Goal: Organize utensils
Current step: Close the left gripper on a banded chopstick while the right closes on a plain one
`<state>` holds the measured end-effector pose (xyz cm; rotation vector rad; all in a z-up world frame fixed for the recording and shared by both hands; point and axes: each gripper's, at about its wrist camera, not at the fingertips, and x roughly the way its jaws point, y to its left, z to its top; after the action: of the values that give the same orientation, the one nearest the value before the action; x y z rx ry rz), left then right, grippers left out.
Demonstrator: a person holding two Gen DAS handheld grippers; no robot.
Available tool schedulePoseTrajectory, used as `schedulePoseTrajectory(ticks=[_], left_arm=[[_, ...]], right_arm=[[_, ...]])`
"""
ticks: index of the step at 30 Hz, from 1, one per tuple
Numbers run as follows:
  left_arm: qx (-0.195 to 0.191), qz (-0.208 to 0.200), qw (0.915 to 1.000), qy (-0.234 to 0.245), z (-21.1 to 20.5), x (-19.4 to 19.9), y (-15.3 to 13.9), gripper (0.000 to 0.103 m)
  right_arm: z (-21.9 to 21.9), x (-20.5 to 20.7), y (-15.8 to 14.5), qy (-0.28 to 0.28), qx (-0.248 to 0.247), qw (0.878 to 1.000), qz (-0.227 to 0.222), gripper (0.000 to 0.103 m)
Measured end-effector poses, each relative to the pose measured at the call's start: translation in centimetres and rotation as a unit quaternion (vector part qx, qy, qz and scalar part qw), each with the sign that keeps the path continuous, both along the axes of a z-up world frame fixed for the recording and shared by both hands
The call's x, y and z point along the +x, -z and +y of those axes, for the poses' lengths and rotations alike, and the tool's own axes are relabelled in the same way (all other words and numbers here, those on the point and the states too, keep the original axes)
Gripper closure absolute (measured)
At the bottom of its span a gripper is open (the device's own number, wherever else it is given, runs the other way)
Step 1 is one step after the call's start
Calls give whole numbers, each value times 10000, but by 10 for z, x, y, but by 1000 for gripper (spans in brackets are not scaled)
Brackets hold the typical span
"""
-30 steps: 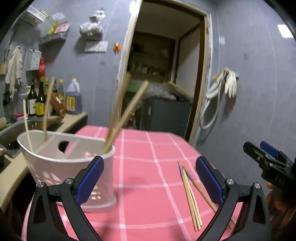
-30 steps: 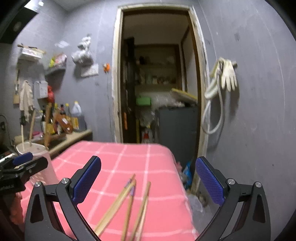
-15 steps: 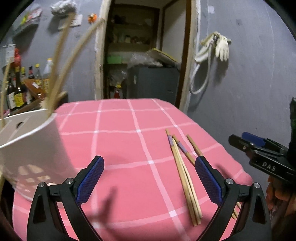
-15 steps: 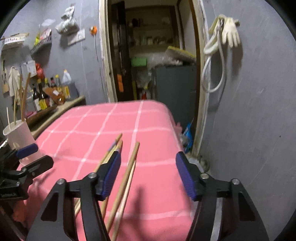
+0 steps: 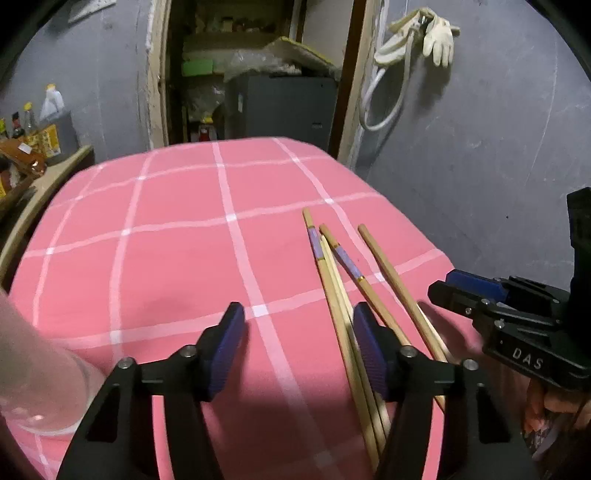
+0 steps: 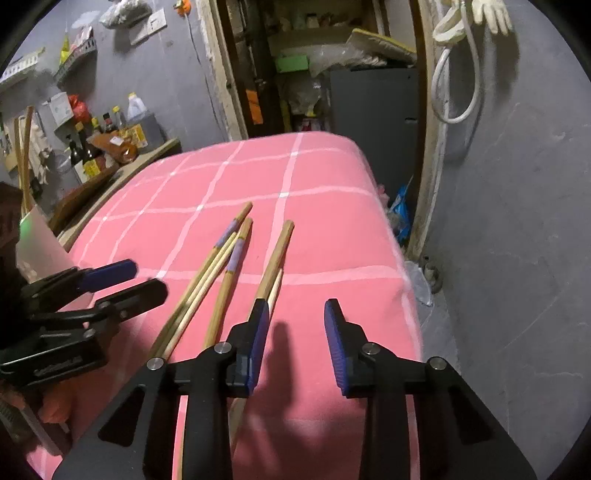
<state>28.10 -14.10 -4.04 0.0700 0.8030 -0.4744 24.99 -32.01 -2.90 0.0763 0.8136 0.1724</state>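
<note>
Several wooden chopsticks (image 5: pixel 343 295), two with purple bands, lie loose on the pink checked tablecloth (image 5: pixel 177 258). My left gripper (image 5: pixel 299 343) hovers low over the cloth with its jaws closing. The chopsticks run just inside and under its right finger (image 5: pixel 369 347), and no pad presses on them. My right gripper (image 6: pixel 295 325) is also closing on nothing, with the plain chopsticks (image 6: pixel 277 258) passing under its left finger (image 6: pixel 258 332). Each gripper shows in the other's view: right gripper (image 5: pixel 448 286), left gripper (image 6: pixel 146 278). The white utensil holder (image 6: pixel 37 240) stands at the left.
A counter with bottles (image 6: pixel 107 147) runs along the left wall. Behind the table are an open doorway and a grey cabinet (image 5: pixel 280 107). Gloves and a hose (image 5: pixel 417 33) hang on the right wall. The table's right edge (image 6: pixel 402 266) drops to the floor.
Both grippers have tipped down and come close over the chopsticks, and both sets of jaws have narrowed. The holder has slid from the left view's middle to its bottom-left corner.
</note>
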Motion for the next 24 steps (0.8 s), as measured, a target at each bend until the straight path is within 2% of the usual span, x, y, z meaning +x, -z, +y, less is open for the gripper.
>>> schedulePoseTrajectory(ticks=[5, 12, 16, 24], left_arm=[[82, 287, 9995, 33, -5, 12, 9, 63], [90, 382, 9991, 127, -9, 23, 12, 67], [88, 408, 9990, 150, -9, 27, 12, 75], [87, 512, 9986, 105, -10, 29, 11, 80]], right_arm=[[2, 5, 3, -105, -2, 9998, 168, 77], [5, 11, 7, -213, -37, 9993, 292, 78], [8, 13, 8, -264, -62, 9990, 346, 78], [10, 20, 10, -306, -53, 9984, 466, 79]])
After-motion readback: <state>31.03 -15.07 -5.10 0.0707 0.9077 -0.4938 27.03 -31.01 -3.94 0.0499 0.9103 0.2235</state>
